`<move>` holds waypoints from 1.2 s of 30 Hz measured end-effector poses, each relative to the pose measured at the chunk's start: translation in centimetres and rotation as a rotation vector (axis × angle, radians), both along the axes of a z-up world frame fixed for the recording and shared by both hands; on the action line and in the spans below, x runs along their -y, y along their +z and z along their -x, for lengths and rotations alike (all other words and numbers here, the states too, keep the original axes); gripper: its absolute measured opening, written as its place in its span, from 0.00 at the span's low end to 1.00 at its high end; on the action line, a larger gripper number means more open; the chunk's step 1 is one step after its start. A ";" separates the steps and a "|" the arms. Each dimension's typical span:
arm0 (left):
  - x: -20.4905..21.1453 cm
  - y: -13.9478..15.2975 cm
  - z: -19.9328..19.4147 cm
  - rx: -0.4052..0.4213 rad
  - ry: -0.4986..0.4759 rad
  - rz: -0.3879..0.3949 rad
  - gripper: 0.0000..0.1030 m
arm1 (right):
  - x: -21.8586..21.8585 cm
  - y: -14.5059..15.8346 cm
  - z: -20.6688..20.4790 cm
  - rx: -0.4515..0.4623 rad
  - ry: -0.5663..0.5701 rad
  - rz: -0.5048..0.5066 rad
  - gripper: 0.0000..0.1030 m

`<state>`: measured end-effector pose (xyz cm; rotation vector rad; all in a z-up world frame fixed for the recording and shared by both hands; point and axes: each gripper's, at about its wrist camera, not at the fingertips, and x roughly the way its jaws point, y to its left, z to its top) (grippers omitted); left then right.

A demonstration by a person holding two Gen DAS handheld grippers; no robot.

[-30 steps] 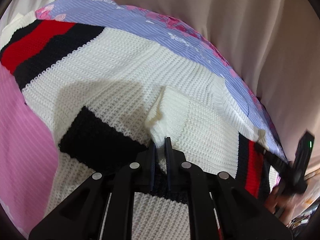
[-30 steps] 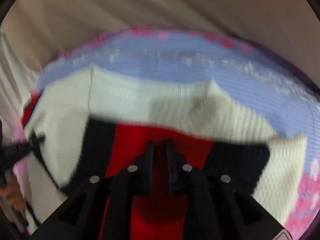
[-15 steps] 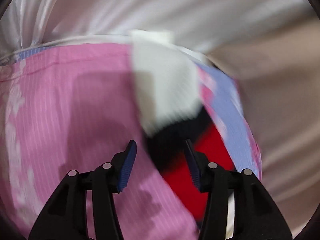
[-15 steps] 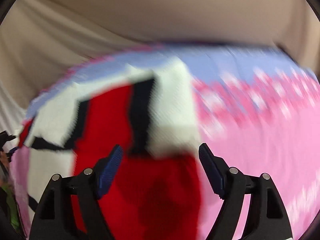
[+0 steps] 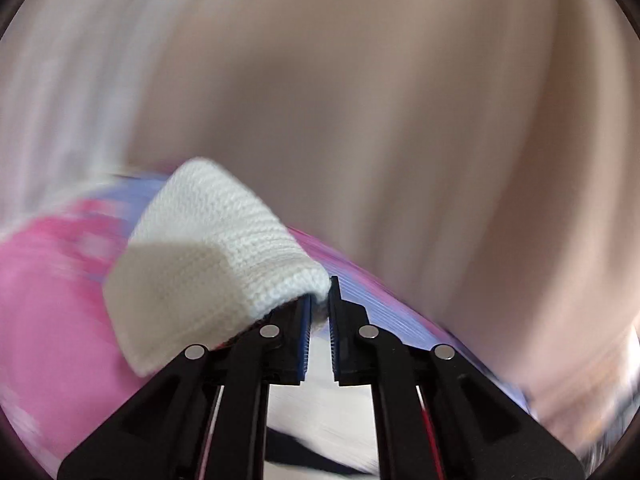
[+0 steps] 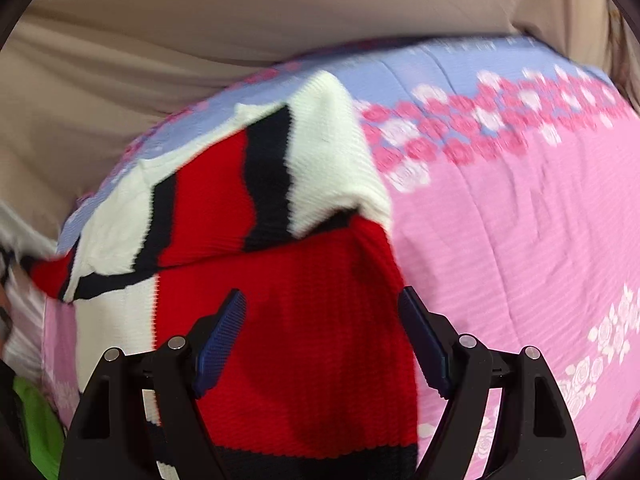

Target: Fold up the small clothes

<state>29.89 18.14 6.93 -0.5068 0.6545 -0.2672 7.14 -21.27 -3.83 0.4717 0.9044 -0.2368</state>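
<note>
Sweater: a knit sweater [image 6: 280, 280] in white, red and black lies partly folded on the bed.
Bedspread: pink and blue with roses [image 6: 520, 220], under the sweater.
Left gripper [image 5: 319, 304]: pinched tight on a white knit edge of the sweater [image 5: 208, 248].
Right gripper [image 6: 320, 320]: spread wide, holding nothing, over the red part.
Curtain: beige cloth [image 6: 200, 20] behind the bed.

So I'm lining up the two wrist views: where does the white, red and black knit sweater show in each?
Left wrist: white knit sweater corner, left of centre, pinched in the left gripper.
Right wrist: centre-left, under the open right gripper.
Shared landmark: pink and blue floral sheet.
</note>
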 end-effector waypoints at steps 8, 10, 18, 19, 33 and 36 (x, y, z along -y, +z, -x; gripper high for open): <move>14.1 -12.9 8.0 -0.349 -0.203 0.149 0.41 | -2.1 1.1 -1.5 0.037 0.099 0.036 0.74; 11.6 -13.8 8.7 -0.366 -0.117 0.180 0.44 | -2.0 1.3 -1.7 0.047 0.116 0.021 0.75; 0.0 -16.7 4.5 -0.467 0.242 0.323 0.52 | -3.0 2.5 -9.5 0.109 0.207 -0.044 0.77; -0.1 -17.1 4.1 -0.483 0.265 0.341 0.52 | -3.3 2.5 -10.9 0.114 0.215 -0.056 0.78; -1.8 -16.2 2.8 -0.465 0.253 0.292 0.08 | 2.1 3.4 -14.0 0.246 0.025 -0.251 0.01; -2.0 -17.7 3.0 -0.489 0.280 0.387 0.18 | 3.7 1.0 -13.1 0.138 -0.001 -0.237 0.15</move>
